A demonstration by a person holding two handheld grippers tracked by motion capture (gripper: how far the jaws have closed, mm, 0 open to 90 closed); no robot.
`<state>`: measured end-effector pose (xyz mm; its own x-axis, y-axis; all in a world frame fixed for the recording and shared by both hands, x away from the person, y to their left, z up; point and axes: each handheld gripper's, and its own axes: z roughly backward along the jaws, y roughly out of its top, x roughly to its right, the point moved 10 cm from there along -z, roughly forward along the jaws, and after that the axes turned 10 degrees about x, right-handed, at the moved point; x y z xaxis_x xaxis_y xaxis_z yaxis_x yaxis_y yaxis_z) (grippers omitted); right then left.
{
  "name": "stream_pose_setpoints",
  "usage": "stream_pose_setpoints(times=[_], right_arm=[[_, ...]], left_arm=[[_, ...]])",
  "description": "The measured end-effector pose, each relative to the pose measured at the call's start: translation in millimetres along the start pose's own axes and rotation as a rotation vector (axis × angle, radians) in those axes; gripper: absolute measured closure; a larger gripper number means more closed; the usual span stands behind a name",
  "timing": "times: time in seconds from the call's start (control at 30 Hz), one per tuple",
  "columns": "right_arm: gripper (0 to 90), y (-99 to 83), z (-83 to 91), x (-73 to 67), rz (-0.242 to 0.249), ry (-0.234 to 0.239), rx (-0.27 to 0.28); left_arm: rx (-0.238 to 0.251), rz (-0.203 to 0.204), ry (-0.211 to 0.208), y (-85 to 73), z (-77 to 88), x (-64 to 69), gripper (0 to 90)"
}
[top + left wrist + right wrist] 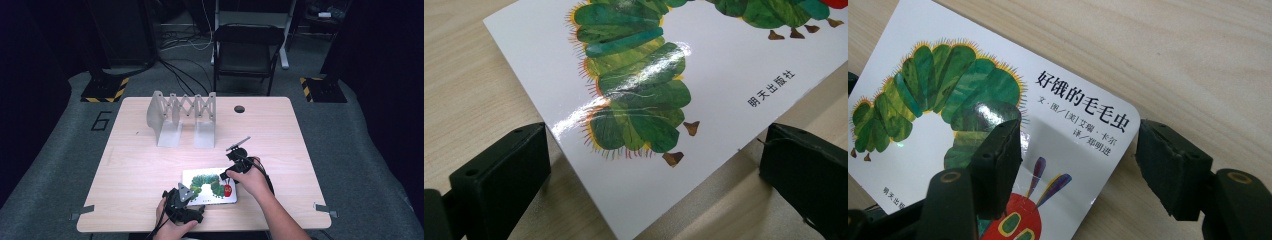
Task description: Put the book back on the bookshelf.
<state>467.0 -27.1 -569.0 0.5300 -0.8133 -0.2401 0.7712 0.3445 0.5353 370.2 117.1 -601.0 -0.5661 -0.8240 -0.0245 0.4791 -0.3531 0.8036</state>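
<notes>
A picture book [210, 186] with a green caterpillar on its white cover lies flat on the table [130, 165], near the middle of the front edge. The left gripper [192, 209] sits at the book's front left corner, jaws wide apart, one on each side of that corner, pressing on nothing. The right gripper [229, 175] hovers at the book's far right corner, jaws apart: one over the cover, one past the edge. An empty grey folding rack [182, 116] stands near the table's back edge.

Overhead glare on glossy book [634, 90]
</notes>
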Motion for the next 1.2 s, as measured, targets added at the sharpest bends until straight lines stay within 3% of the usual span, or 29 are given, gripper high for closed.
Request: stream_pose_setpoints(times=[0.33, 0.7, 1.2], right_arm=[[36.6, -6.8, -7.1, 5.6, -0.002, -0.007, -0.025], [36.3, -4.3, -4.9, 6.8, -0.009, -0.014, -0.009], [36.4, 4.9, 8.2, 0.9, 0.008, -0.015, 0.021]], left_arm=[[0.008, -0.012, -0.021, 1.1, -1.8, 0.3, 0.0], [0.005, -0.018, -0.039, 0.6, -1.1, 1.7, 0.0], [0.011, -0.002, -0.006, 2.0, -3.0, 1.5, 0.0]])
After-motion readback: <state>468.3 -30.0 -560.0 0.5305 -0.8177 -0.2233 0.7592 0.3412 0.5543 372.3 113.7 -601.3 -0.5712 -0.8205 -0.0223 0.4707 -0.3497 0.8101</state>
